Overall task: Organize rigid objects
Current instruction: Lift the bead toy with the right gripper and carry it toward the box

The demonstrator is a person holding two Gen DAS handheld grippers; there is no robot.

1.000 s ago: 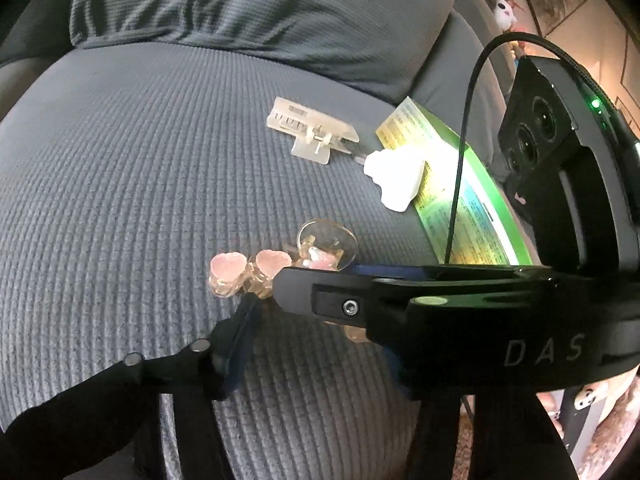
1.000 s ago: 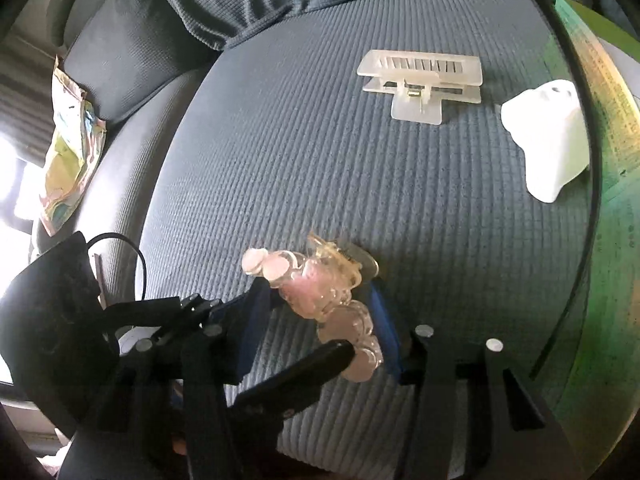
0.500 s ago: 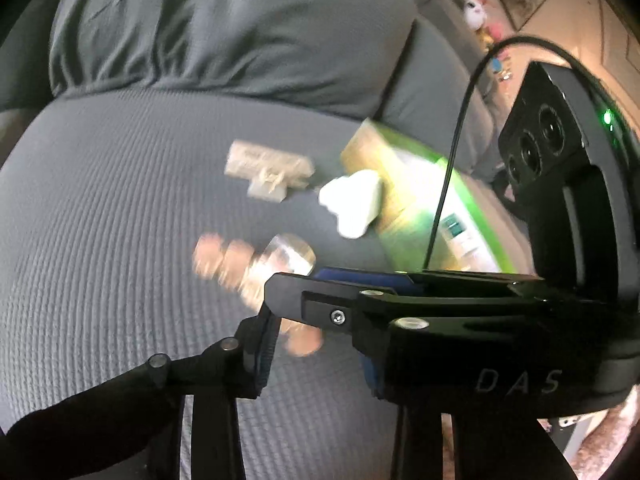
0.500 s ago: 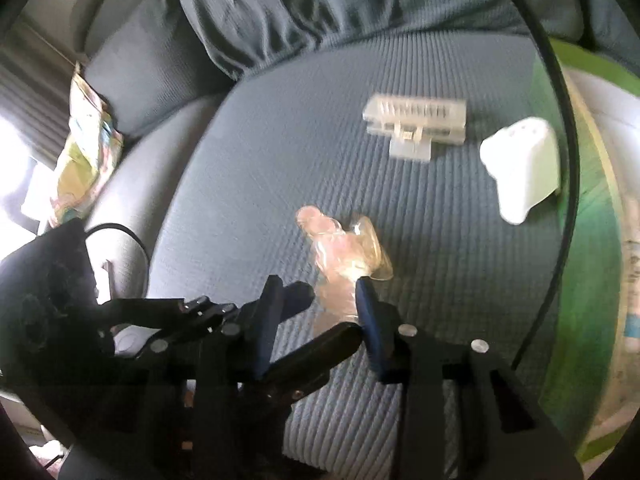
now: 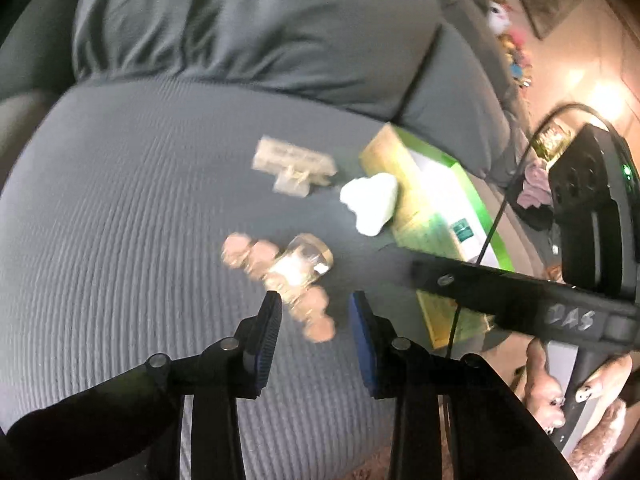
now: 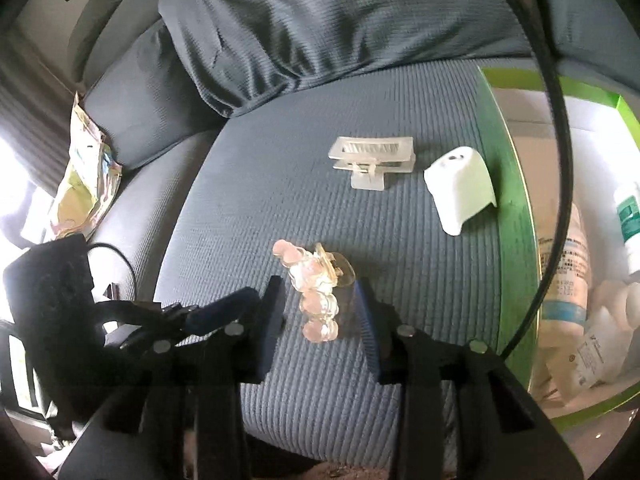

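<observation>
left claw (image 5: 314, 296): drawn in close, pinching nothing
right claw (image 6: 318, 284): just been opening, spread; hair clip (image 6: 316, 300) between, unpinched
room: bare sofa seat (image 6: 248, 208) left; green box (image 6: 516, 200) edge right

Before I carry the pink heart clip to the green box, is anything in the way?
Nothing lies on the straight line from the pink heart clip to the green box. The white piece sits just beyond it, near the box's wall.
</observation>
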